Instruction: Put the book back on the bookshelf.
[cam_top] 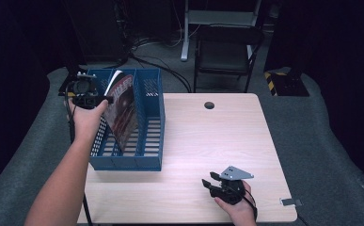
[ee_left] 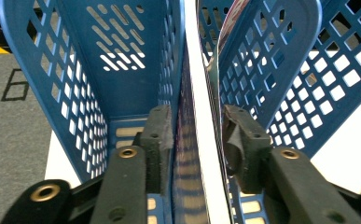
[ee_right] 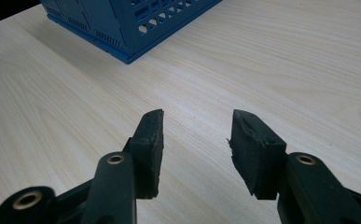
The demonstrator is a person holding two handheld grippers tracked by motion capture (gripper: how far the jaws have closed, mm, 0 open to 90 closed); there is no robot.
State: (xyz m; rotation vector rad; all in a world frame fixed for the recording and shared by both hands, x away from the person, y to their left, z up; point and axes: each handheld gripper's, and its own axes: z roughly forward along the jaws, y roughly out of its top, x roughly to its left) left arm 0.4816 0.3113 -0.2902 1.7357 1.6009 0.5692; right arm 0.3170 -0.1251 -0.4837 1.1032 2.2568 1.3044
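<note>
— Fingers (ee_left: 162,135) of the left gripper (cam_top: 86,94) stand on either side of the magazine (cam_top: 123,110), spread a little. One seems to lie along the cover, and a slim gap shows at the other, so I'd say they are not pinching it.

— Where does the magazine sit?

— Upright on its lower edge in the blue file rack (cam_top: 151,162), in the slot between the left and middle dividers, leaning back toward the hand. The rack stands on the left part of the surface (cam_top: 217,141). I judge that the walls of the slot, not the gripper, carry it now.

— Why is the hand there at the top corner?

— Likely to steady the upper edge until the magazine rests against the divider.

— And the right gripper (cam_top: 213,181)?

— Low over the surface near its front edge, well apart from the rack. Its fingers (ee_right: 150,135) are spread with bare wood between them, probably parked to keep out of the way.

— Anything unclear?

— The foot of the magazine is hidden by the rack walls, so whether it sits flat I cannot tell. In the left gripper view the cover is edge-on and its print is unreadable. The room behind is dark; a chair (cam_top: 226,52) is just visible.
</note>
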